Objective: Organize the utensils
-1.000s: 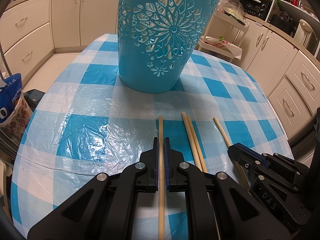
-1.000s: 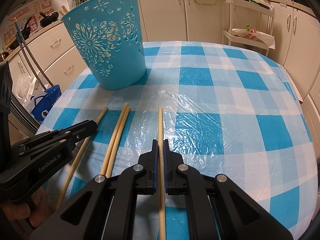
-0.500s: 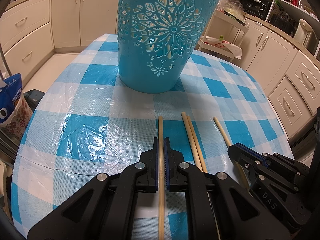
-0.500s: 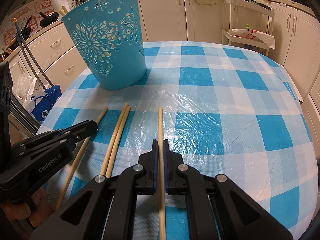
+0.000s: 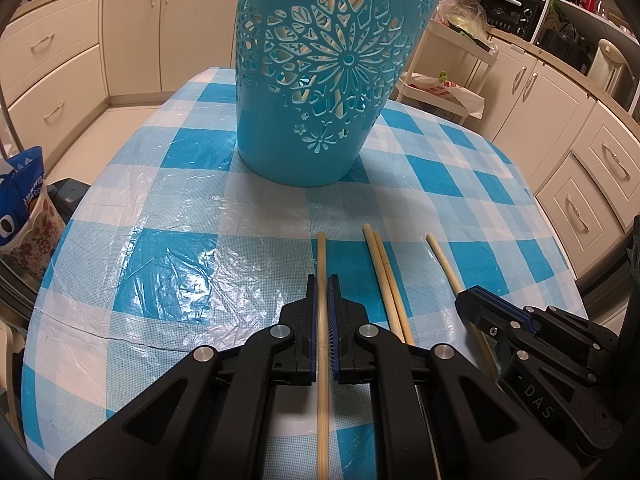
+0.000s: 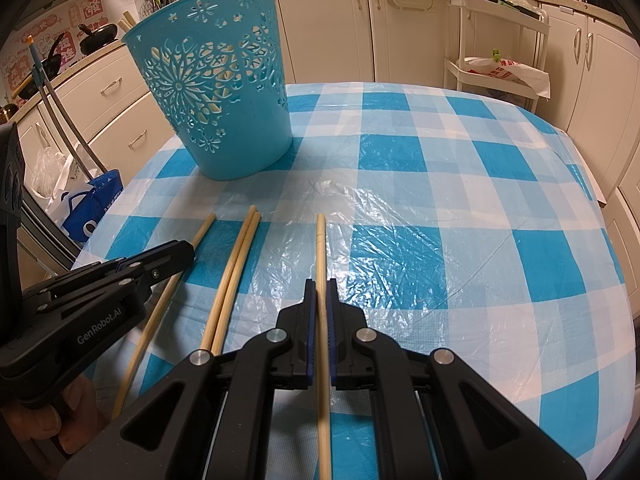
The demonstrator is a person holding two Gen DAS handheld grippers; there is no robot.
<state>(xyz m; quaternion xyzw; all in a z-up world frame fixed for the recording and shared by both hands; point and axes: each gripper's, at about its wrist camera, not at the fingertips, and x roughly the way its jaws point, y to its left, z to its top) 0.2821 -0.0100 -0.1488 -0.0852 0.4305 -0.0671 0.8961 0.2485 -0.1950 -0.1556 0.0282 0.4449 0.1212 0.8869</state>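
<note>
Chopsticks lie side by side on the checked table (image 5: 192, 208), near the blue basket (image 5: 320, 80). The left gripper (image 5: 322, 280) squeezes one chopstick (image 5: 321, 252). The right gripper (image 6: 320, 284) squeezes another chopstick (image 6: 320, 240). A loose pair (image 6: 240, 248) lies between them.

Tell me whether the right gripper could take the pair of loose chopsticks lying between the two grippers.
Probably not yet: the right gripper is shut on its own chopstick. The chopstick pair lies uncovered just beside it, so nothing else blocks the way.
</note>
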